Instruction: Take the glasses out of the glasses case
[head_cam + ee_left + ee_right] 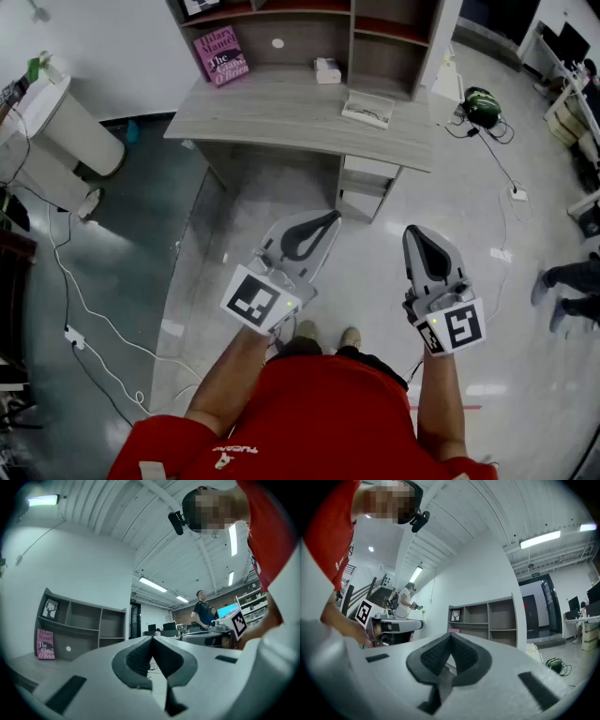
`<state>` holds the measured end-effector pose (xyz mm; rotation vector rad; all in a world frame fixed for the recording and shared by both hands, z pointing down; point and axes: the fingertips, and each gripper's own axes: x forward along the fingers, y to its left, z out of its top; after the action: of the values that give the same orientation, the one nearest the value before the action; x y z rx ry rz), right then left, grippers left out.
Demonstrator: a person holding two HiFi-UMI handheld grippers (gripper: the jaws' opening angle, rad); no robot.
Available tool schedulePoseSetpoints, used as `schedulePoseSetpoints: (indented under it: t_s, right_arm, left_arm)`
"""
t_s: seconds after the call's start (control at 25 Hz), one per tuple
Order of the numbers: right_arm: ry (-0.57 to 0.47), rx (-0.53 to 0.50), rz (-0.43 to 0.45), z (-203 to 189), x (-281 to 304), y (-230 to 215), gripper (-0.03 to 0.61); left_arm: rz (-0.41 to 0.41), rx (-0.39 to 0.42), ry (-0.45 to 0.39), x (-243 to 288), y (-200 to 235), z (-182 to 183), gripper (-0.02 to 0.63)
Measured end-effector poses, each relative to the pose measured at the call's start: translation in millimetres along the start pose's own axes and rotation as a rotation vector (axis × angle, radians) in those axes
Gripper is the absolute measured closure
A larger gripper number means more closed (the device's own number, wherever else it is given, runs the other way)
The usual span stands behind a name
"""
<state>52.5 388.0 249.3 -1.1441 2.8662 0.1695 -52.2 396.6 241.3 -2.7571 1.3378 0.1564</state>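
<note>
The pale floor (281, 206) fills most of my head view. I stand on it in a red shirt (309, 422), and white cables (94, 319) trail over it on the left.

Ahead of me is the grey desk (281, 117). A shelf (375, 37) with open boxes stands along its back. A big white bin (70, 127) stands on the floor to the left of the desk.

I hold both tools over the floor in front of the desk, well apart from it. The left hand-held gripper (330, 218) points up and to the right towards the desk. In the left gripper view its two dark pads (136, 658) are pressed together, with nothing between them. The right hand-held gripper (419, 234) points straight ahead. Its jaws are closed tight too and hold nothing — the right gripper view shows its pads (436, 656) meeting at the tip.

A pink book (221, 54) leans at the back left of the desk. A green thing (481, 105) lies on the floor to the right of the desk.

Near the right end of the desk lies a flat white thing (367, 108) — it may be the glasses case, but it is too small for me to tell. A small white box (327, 70) sits further back, by the shelf.
</note>
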Motion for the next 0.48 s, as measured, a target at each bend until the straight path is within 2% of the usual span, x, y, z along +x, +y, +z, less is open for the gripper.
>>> schedulePoseSetpoints:
  t_s: [0.24,0.48]
  right_arm:
    - [-0.035,0.041,0.021,4.9,8.6,12.5,0.575]
    - [-0.029,0.032,0.001,4.8,26.1,20.2,0.574]
  left_arm:
    - [-0.004,-0.003,-0.015,-9.6,12.7,1.7,0.604]
    - [0.002,-0.010,-0.040,-25.6,37.8,3.4,0.604]
